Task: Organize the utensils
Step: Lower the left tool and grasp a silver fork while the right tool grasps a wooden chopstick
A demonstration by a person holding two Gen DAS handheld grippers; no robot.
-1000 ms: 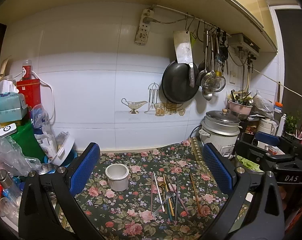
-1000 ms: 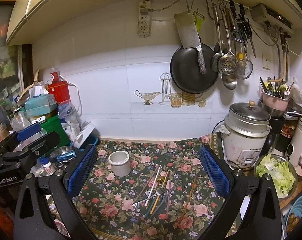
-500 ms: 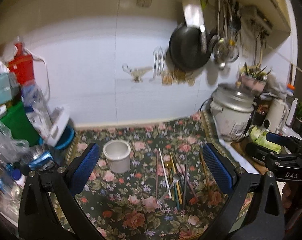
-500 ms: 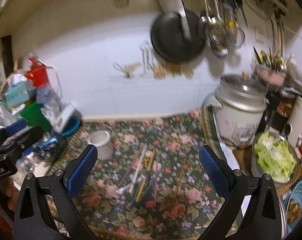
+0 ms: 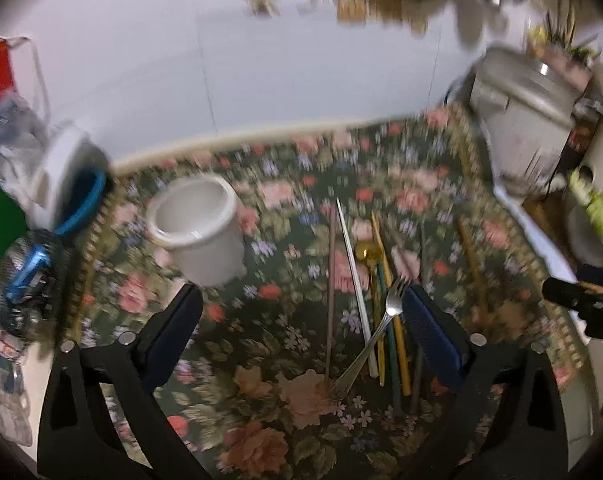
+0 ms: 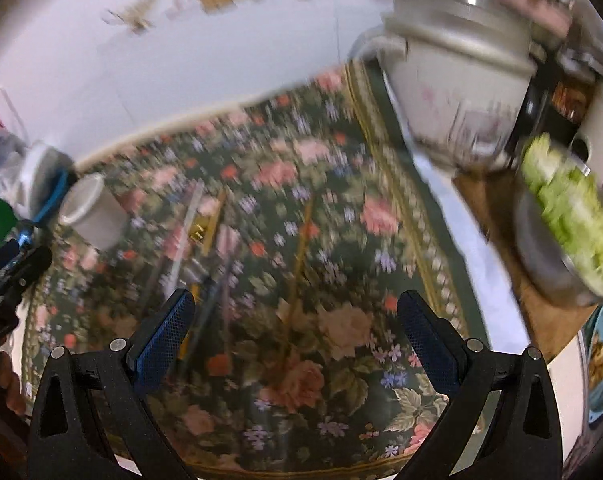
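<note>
A white ceramic cup stands empty on the flowered mat. Right of it lies a loose bunch of utensils: a silver fork, a white chopstick, a gold spoon, and green, yellow and brown sticks. My left gripper hovers open above the mat, its right finger over the bunch's edge. My right gripper is open over the mat's right half, holding nothing. In the blurred right wrist view the cup is far left, the utensils left of centre, and one brown chopstick lies apart.
A rice cooker stands at the back right, with a bowl of lettuce beside it. Bottles, a blue bowl and clutter crowd the left edge. A white tiled wall closes the back.
Both grippers have dropped and tilted down toward the mat; the utensils and cup now look much larger. Both stay open. Nothing on the mat has moved.
</note>
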